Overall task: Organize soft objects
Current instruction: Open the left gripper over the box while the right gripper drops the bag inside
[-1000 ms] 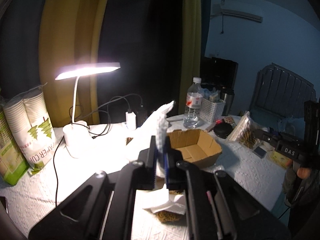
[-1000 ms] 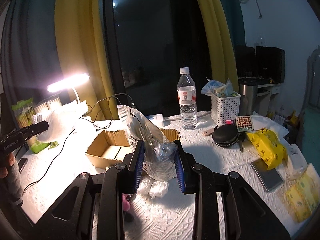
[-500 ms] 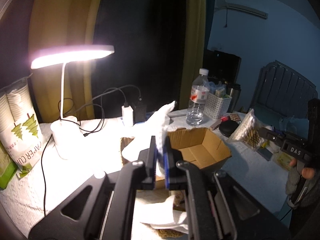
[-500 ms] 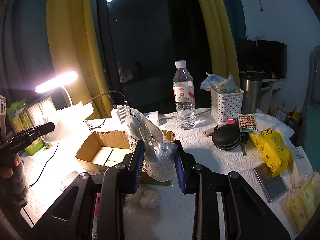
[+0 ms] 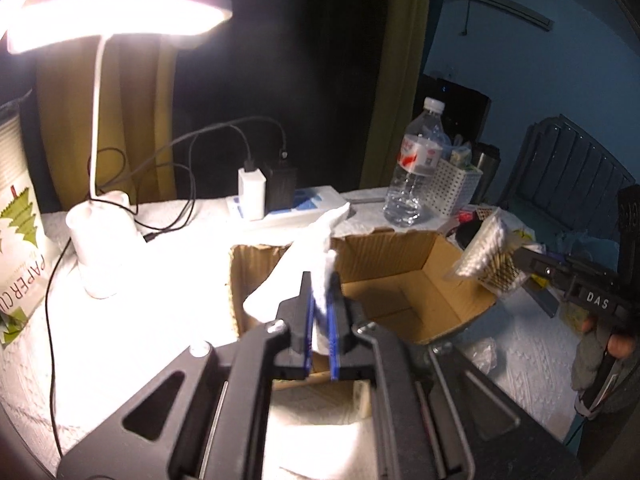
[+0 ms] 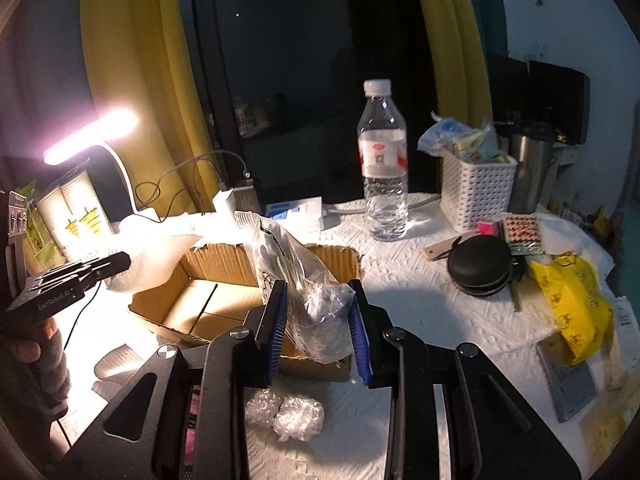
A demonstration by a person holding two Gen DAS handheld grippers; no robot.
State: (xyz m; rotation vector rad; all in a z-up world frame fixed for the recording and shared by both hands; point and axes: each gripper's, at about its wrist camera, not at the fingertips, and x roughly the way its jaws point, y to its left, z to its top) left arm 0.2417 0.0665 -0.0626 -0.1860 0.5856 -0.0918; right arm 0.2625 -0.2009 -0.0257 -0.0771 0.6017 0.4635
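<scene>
between gripper (image 5: 322,322) pads (pinched): tissue (image 5: 296,272)

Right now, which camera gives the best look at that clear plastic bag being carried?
The right wrist view: the plastic bag sits close up, pinched between the right gripper, in front of the cardboard box. The left wrist view shows the same plastic bag only small, at the side, past the box.

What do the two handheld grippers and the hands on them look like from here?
Both grippers, left gripper and right gripper, are matte black with blue ribbed pads and silver pivot screws. The right carries white "DAS" lettering, the left "GenRobot.AI". Grey knit sleeves cover the wrists.
</scene>
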